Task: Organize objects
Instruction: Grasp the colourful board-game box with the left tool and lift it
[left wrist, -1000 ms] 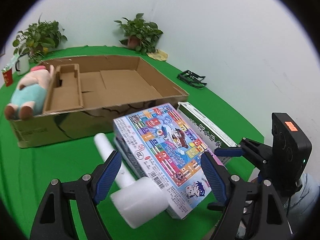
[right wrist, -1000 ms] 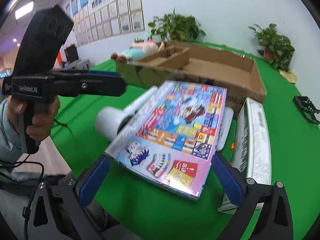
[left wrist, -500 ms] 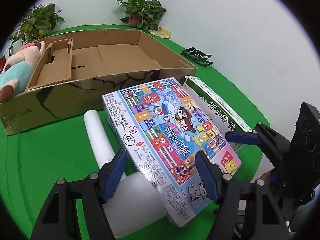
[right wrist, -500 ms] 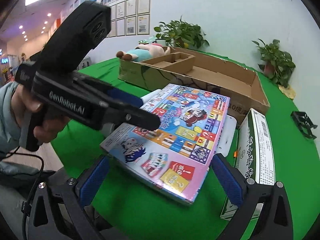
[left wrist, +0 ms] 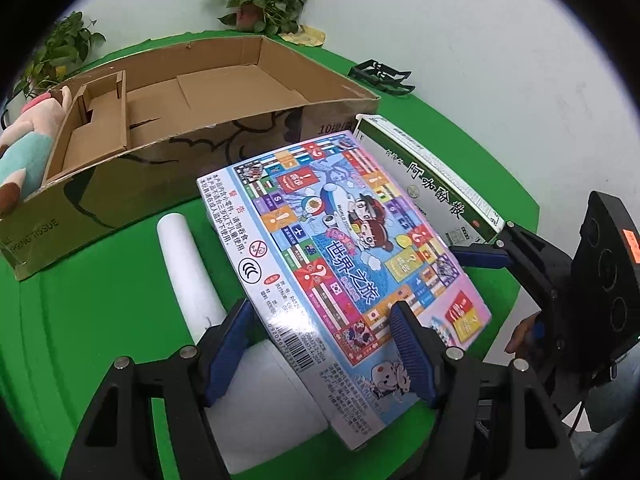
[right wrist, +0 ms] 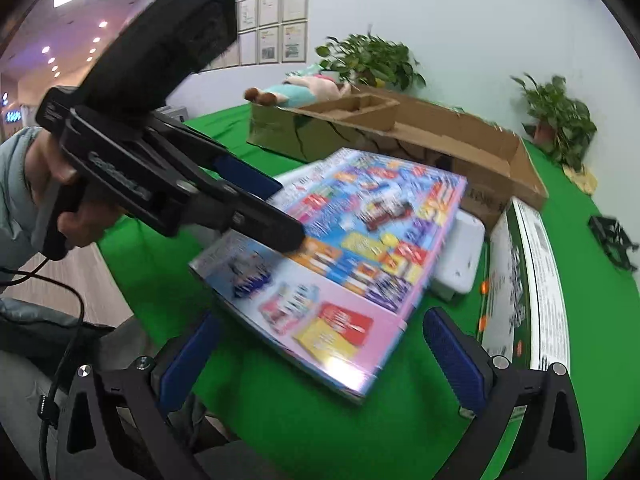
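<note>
Green cloth covers the table [left wrist: 104, 300], which carries one open cardboard box [left wrist: 208, 92], two potted plants, one plush toy [left wrist: 24, 148], one white roll [left wrist: 188, 276], one green carton [left wrist: 436, 184] and one game box [left wrist: 352, 248]. Glossy and cartoon-printed, the game box lies tilted on the roll, beside the carton. The left gripper [left wrist: 320, 344] has just been closing on its near edge and seems to pinch it. The right gripper [right wrist: 320, 344] gapes wide, holding nothing.
</note>
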Demonstrator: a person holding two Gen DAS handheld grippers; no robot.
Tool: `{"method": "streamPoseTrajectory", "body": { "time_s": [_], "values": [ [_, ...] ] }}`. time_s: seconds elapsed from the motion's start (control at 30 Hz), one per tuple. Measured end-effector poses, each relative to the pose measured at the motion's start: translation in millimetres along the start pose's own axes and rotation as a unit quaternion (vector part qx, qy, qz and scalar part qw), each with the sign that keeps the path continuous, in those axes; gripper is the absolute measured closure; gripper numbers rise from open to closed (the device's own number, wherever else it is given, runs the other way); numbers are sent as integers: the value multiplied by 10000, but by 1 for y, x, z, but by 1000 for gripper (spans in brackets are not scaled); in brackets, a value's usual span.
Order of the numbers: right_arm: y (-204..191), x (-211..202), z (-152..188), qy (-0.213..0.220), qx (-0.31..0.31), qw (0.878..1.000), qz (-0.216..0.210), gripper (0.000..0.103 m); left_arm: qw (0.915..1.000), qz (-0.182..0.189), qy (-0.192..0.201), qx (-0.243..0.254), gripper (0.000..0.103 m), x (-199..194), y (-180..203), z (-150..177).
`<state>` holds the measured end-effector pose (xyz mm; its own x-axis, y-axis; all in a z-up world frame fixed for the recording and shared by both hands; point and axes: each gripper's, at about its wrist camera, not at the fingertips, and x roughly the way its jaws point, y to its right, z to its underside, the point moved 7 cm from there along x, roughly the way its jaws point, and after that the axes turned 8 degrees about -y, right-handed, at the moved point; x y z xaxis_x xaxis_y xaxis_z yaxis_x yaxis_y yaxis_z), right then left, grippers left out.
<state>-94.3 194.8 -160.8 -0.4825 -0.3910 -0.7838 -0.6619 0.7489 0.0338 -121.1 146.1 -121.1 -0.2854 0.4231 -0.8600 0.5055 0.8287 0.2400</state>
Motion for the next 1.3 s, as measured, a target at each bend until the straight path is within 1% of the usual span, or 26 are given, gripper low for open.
{"method": "streamPoseTrajectory", "body": {
  "time_s": [0.07, 0.1, 0.13, 0.17, 0.3, 0.4, 0.47, 0.6, 0.63, 0.7, 0.73, 0.77, 0.83, 0.9, 0.97, 1.17, 1.3],
  "values": [
    [2, 3, 1, -44, -9, 10000, 45, 1, 10000, 92, -13, -30, 34, 2, 2, -2],
    [-1, 4, -1, -20, -95, 9999, 25, 0, 10000, -12, -11, -16, 34, 2, 2, -2],
    [-2, 6, -3, -3, -136, 9998, 112, 0, 9999, -106, -7, 9, 34, 2, 2, -2],
    [-4, 6, -3, -9, -136, 9998, 137, 0, 9999, -120, 1, 11, 34, 1, 2, 0],
    [-11, 8, 0, -64, -22, 9999, 93, 0, 10000, 5, 3, -63, 34, -9, 6, 10],
    [-20, 7, 13, -131, 3, 9999, 60, 0, 10000, 12, -62, -74, 34, -11, 16, 23],
    [-24, 1, 22, -20, -40, 10000, 56, 0, 9999, -87, -114, 25, 34, -10, 28, 33],
    [-27, -8, 36, 155, 88, 9998, 117, 0, 9992, -364, -107, 124, 34, -9, 41, 44],
    [-28, -9, 38, 185, 111, 9997, 134, 0, 9991, -401, -82, 124, 34, -8, 43, 44],
    [-30, -11, 41, 255, 169, 9993, 208, 0, 9994, -347, -45, 26, 34, -9, 40, 42],
    [-30, -11, 40, 271, 223, 9991, 236, 0, 9994, -333, -32, -24, 34, -9, 37, 41],
    [-31, -11, 40, 277, 241, 9990, 260, 0, 9993, -382, 3, -45, 37, -11, 35, 40],
    [-33, -11, 36, 325, 281, 9985, 349, 0, 9991, -405, 77, -44, 37, -14, 32, 37],
    [-31, -12, 31, 402, 408, 9978, 319, 0, 9990, -408, 184, -59, 37, -16, 27, 34],
    [-29, -11, 24, 446, 479, 9974, 302, 0, 9989, -386, 212, -136, 37, -15, 20, 30],
    [-29, 9, 8, 182, 270, 9984, 454, 0, 9987, -437, 141, -212, 37, -10, 6, 27],
    [-28, 12, -4, 229, 295, 9984, 424, 0, 9986, -272, 206, -395, 37, -14, -4, 22]
  ]
}}
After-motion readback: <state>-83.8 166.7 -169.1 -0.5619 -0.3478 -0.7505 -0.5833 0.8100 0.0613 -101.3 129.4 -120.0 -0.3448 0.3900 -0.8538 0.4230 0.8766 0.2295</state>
